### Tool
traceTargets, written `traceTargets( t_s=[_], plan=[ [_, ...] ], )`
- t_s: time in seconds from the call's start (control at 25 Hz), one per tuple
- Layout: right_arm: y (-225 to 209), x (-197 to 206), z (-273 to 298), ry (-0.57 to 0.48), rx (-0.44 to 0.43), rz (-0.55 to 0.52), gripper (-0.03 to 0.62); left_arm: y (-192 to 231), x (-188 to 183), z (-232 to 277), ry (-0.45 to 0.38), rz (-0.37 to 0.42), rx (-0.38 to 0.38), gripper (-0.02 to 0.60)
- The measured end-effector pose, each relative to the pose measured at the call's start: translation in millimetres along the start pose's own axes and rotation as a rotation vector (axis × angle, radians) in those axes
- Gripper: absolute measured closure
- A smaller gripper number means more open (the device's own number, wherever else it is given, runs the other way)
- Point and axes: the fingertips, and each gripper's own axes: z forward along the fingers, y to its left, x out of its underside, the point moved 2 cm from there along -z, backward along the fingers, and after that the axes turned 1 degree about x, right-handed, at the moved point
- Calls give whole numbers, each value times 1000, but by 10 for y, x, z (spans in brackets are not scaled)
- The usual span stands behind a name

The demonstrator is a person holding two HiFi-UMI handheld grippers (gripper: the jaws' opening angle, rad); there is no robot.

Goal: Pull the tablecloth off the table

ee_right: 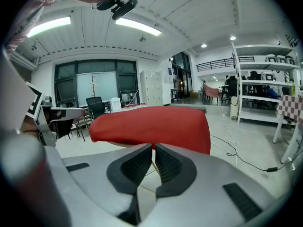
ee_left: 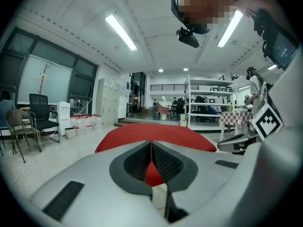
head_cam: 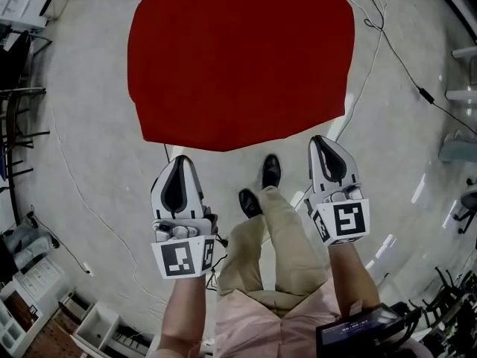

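Nearest me, lower frame: white plastic left gripper (head_cam: 179, 162) and right gripper (head_cam: 320, 142), jaws pressed together, empty. I find the red fabric tablecloth (head_cam: 238, 58) spread at upper centre, just beyond both tips.

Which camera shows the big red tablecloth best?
The head view: it looks down on the red tablecloth, showing nearly its whole top. Both gripper views show it side-on from low down, mostly just its near edge.
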Motion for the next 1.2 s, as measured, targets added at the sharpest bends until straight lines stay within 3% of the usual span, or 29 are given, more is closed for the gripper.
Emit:
traceTargets(
  t_s=[0.28,0.4,0.44,0.52,0.6,0.8,1.0,1.2],
  plan=[
    [-139,315,199,-6,-30,65,570,-3,371,144,15,-17,-8,552],
    [-132,403,309,22,-79,82,486,-14,482,220,25,-56,16,552],
    [-115,438,347,38,-99,86,452,-25,524,249,32,-73,34,526],
    [-69,525,413,74,-138,95,405,-68,624,300,54,-109,75,347],
    [-21,616,450,106,-181,113,366,-129,722,324,73,-136,111,299],
    [77,733,513,141,-298,149,335,-245,919,397,88,-193,174,247],
    [32,476,570,50,-332,237,330,-225,774,506,34,-297,233,224],
    [-28,122,553,4,-336,345,329,-85,443,478,-26,-378,173,224]
  ],
)
